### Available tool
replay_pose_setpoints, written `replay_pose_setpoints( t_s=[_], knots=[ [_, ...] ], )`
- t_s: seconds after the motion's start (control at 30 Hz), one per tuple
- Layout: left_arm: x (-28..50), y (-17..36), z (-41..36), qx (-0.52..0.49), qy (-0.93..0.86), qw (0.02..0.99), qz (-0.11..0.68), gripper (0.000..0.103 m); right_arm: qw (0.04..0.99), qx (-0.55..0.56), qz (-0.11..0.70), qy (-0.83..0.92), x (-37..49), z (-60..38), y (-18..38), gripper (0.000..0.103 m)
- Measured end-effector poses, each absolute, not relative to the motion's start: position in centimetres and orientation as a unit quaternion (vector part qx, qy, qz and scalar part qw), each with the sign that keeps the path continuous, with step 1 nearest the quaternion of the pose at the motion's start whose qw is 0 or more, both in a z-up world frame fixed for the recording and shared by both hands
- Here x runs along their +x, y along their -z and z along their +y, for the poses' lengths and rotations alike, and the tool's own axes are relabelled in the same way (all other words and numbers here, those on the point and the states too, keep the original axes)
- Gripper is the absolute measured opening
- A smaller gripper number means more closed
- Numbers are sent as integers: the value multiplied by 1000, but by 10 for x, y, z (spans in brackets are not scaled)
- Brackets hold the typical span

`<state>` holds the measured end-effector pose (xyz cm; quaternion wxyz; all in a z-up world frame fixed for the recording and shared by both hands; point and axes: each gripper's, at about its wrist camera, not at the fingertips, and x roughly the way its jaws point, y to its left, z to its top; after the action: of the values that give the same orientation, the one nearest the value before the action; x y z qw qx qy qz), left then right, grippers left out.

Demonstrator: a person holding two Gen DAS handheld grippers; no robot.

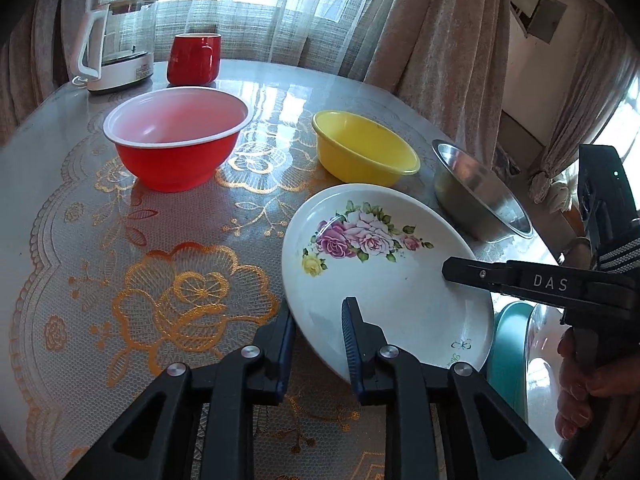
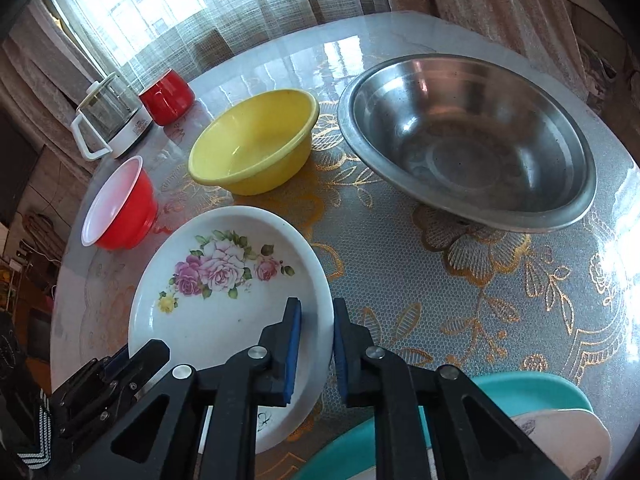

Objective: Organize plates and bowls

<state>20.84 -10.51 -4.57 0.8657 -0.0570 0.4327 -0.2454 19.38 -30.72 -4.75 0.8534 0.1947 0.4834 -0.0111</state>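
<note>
A white plate with pink roses (image 1: 384,280) (image 2: 224,304) lies near the table's front edge. My left gripper (image 1: 318,314) straddles its near left rim, one finger outside and one inside, with a little room still showing at the inner pad. My right gripper (image 2: 316,314) is shut on the opposite rim, pads against both sides. A red bowl (image 1: 176,136) (image 2: 120,204), a yellow bowl (image 1: 364,148) (image 2: 252,144) and a steel bowl (image 1: 480,196) (image 2: 468,136) stand behind the plate. A teal plate (image 1: 514,336) (image 2: 520,394) lies at the near edge, with a patterned white plate (image 2: 568,436) on it.
A glass kettle (image 1: 120,40) and a red mug (image 1: 194,58) stand at the far left by the curtains. A person's hand (image 1: 580,380) holds the right gripper's handle. The round table (image 1: 120,260) carries a gold-flowered lace cloth under clear plastic.
</note>
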Motion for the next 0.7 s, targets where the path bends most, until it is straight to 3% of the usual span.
replay_pose_setpoints(
  t_s=[0.7],
  knots=[
    [205, 33, -94, -109, 296, 857, 407, 23, 878, 224, 422, 9, 140, -305, 16, 15]
  ],
)
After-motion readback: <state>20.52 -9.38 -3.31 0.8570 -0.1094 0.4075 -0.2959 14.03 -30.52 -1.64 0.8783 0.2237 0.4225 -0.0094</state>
